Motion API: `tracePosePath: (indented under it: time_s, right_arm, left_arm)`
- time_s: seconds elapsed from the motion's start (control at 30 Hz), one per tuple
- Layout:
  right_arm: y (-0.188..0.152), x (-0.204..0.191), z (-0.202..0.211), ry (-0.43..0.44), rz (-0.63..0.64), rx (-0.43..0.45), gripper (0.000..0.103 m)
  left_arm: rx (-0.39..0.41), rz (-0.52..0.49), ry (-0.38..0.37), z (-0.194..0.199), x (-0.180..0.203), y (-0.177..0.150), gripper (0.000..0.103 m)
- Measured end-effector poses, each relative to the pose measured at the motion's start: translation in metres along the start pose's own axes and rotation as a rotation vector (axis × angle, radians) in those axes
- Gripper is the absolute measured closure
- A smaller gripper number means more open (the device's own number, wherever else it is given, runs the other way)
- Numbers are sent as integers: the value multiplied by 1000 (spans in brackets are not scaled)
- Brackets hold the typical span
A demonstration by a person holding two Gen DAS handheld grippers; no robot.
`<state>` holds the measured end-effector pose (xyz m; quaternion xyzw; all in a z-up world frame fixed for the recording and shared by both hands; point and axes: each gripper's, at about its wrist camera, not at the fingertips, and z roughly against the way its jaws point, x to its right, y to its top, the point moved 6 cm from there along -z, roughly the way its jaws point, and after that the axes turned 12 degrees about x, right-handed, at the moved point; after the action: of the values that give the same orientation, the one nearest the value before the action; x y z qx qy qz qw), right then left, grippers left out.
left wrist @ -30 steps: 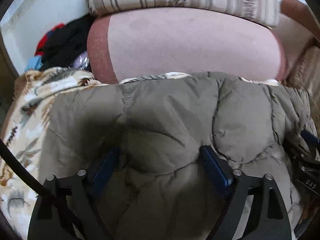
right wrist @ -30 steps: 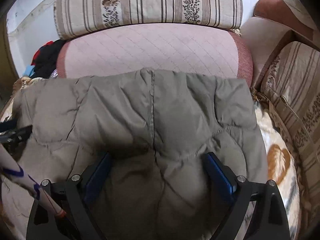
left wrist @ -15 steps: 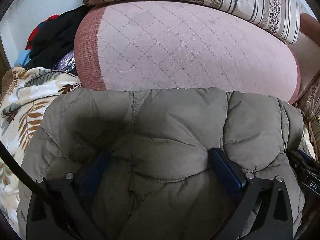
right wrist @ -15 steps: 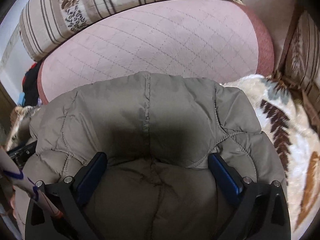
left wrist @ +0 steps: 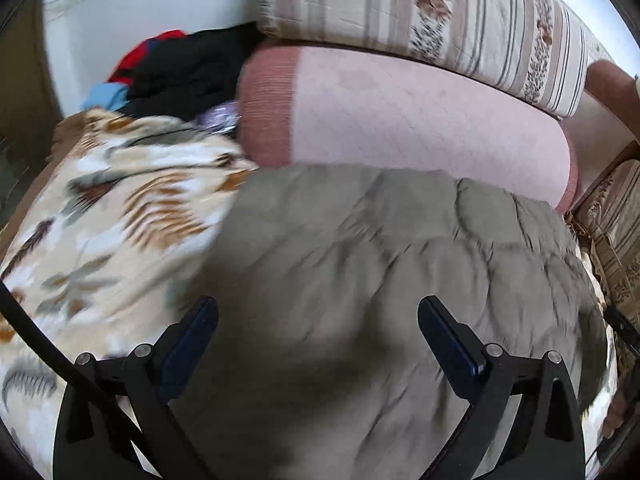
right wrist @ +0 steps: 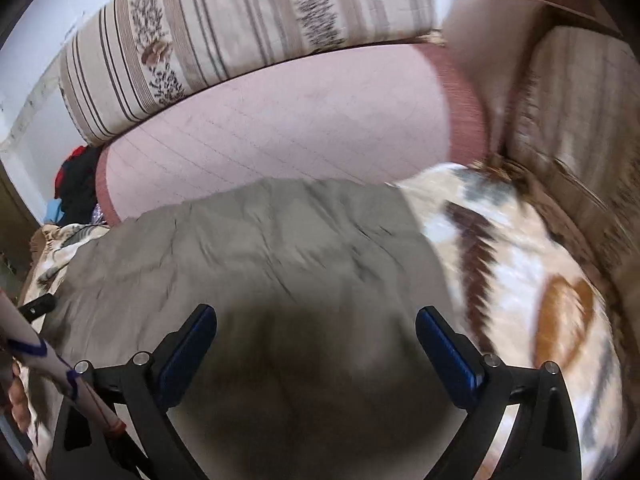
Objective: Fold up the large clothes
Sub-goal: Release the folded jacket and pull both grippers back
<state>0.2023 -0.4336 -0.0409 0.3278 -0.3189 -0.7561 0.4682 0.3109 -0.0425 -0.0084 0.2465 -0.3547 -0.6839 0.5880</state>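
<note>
Lying under both claws, the olive jacket (left wrist: 392, 264) (folded, puffy) goes ungripped; jaws released, left closing slightly.

Left claw (left wrist: 318, 332) closing slightly, right claw (right wrist: 316, 332) agape

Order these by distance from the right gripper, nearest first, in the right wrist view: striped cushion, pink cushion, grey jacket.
From the right gripper:
1. Grey jacket: directly under and ahead of the open fingers, lying on the patterned blanket.
2. Pink cushion: behind the jacket's far edge.
3. Striped cushion: farthest, on top of the pink cushion, at the back against the wall.
</note>
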Motion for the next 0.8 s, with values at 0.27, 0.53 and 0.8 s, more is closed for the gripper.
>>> tracePosePath:
  time_s: [0.27,0.53,0.8]
  right_arm:
    - [-99,65,100,-56,-123,-44,1]
    - [-159,68,157,-72,-156,5,1]
    - [-181,62,174,-137,-56,72,1]
  left_arm:
    - [-8,77,110,80,-63,-89,3]
    - [-25,105,147,134,-61,-175,3]
    - [-31,36,158,166,-34,-209,3]
